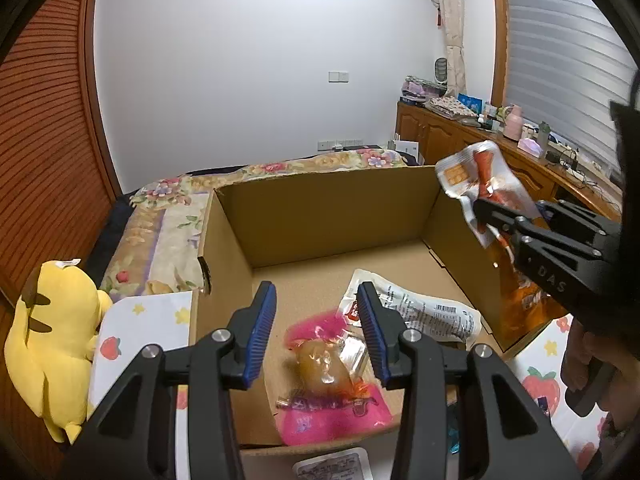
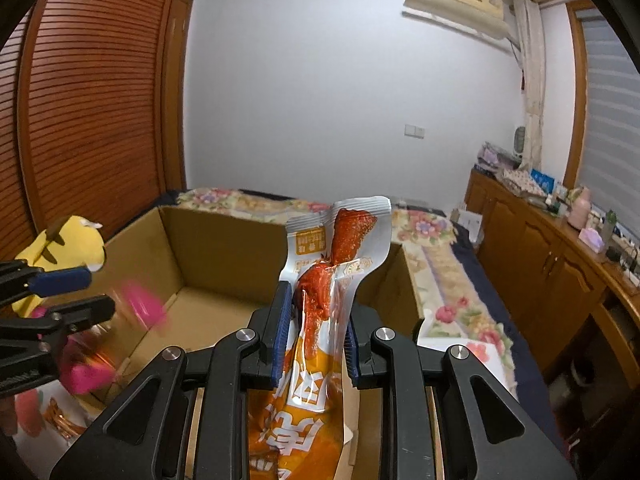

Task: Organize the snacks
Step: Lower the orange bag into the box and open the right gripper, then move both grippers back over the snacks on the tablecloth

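cardboard box [image 1: 304, 216] below, orange snack pouch [image 2: 320, 320] clamped in right claw [image 2: 314, 324]

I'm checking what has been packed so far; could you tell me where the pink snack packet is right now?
In the left wrist view the pink snack packet lies on the floor of the cardboard box, near its front edge, beside the white packet.

Open cardboard box [image 1: 320, 208]: contains a pink-wrapped snack [image 1: 332, 380] near the front wall and a white printed pouch [image 1: 416, 312] lying flat beside it. An orange-and-white snack pouch [image 2: 320, 320] is upright above the box's right side.
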{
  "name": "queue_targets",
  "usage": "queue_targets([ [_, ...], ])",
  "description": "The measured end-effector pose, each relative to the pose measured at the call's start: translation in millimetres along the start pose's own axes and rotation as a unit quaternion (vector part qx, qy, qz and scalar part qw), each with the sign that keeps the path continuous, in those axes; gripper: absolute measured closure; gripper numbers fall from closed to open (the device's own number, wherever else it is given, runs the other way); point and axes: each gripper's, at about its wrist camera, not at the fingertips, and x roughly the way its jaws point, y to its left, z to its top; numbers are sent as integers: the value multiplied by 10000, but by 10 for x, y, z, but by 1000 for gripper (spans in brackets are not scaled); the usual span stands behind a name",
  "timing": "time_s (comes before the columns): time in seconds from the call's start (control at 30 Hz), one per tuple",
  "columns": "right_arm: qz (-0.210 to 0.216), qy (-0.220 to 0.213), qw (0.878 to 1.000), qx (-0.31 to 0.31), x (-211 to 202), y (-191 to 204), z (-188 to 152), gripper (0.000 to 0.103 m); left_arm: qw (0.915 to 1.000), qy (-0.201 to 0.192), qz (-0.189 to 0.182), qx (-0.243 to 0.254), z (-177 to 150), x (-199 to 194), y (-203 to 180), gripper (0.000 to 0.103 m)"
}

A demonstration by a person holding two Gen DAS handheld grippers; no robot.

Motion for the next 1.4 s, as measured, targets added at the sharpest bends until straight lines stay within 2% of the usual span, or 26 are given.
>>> queue_targets([
  [0.1,110,159,9998,37,68,-33,-28,82,10000,-5,16,35,1,-4,-7,60],
  [0.2,203,296,9994,28,107,-44,-45,81,10000,-48,-24,-15,-7,-32,-1,51],
  [0.27,446,414,9981,91,127,-48,-65,81,10000,-60,-32,-35,-26,-46,5,51],
  [0.47,667,539,9963,-45,113,48,-136,80,9999,-111,-49,35,-123,-150,-22,45],
  [0.57,779,463,9959,-56,-9,22,-172,79,9998,-150,-75,93,-187,-235,-41,41],
  [0.73,951,283,9950,-79,-313,-18,-255,79,9994,-269,-144,166,-319,-395,-64,27],
  [0.87,1151,169,9932,0,-581,-51,-344,78,9992,-309,-226,147,-436,-495,-66,25],
  [0.93,1234,150,9922,71,-676,-73,-402,78,9993,-338,-129,103,-510,-524,-65,19],
  [1.17,1456,193,9884,390,-953,-183,-749,73,9995,-213,-224,-45,-797,-565,-65,18],
  [1.4,1470,496,9878,140,-1013,-108,-1074,61,9998,-44,-205,-8,-1093,-627,-69,18],
])
